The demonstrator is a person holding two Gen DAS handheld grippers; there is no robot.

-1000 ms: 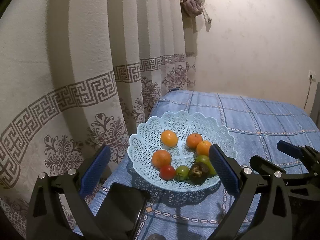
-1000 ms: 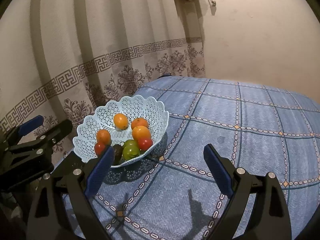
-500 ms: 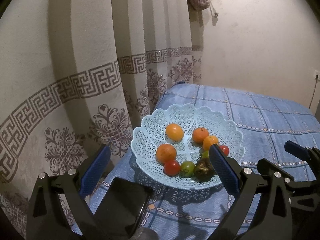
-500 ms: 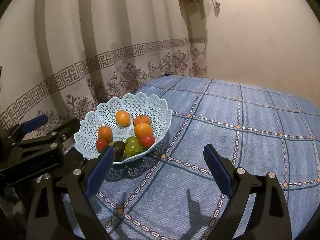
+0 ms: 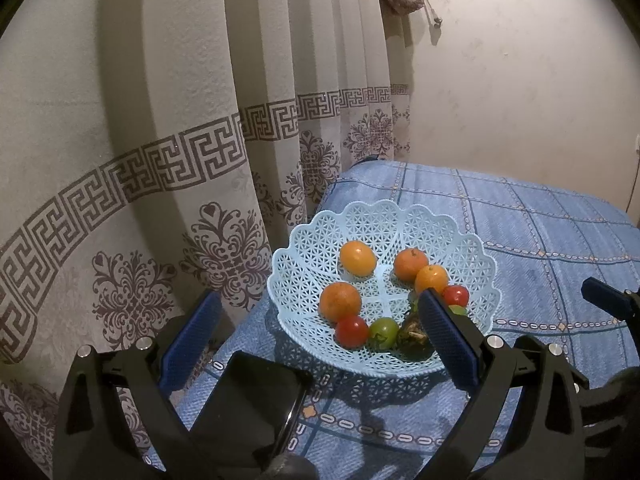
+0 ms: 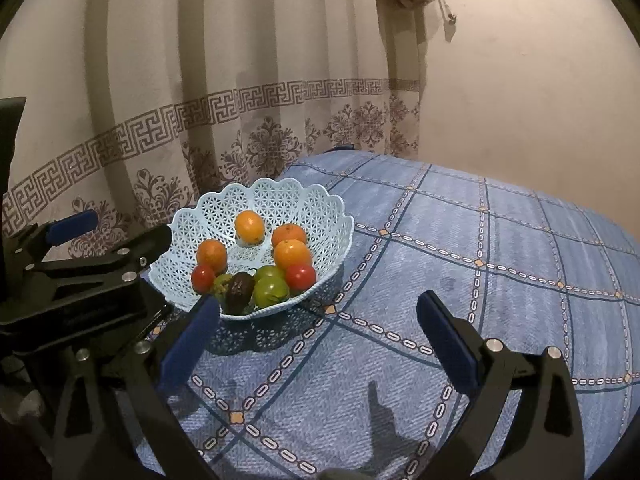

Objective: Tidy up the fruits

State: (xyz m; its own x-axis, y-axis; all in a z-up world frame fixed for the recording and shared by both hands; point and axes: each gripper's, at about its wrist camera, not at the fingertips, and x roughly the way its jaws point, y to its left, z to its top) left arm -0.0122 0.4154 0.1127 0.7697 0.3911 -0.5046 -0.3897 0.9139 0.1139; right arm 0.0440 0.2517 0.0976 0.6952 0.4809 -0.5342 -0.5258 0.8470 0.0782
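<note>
Left gripper point(image 5: 316, 344) wide open, holding nothing. Basket point(image 6: 208, 216) on the blue bed point(image 6: 480, 264), at ten o'clock from the open, empty right gripper point(image 6: 318, 338). Oranges point(image 6: 249, 226) round, firm, maybe slippery: pinch across the middle. Red tomatoes point(image 6: 300, 276) look soft: squeeze gently.

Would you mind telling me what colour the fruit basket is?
The basket is pale blue plastic with a lattice pattern and scalloped rim, clearest in the right wrist view.

A blue checked bed point(image 6: 460, 280) carries a lattice fruit basket point(image 6: 304, 208) and dark phone point(image 5: 256, 408).
</note>
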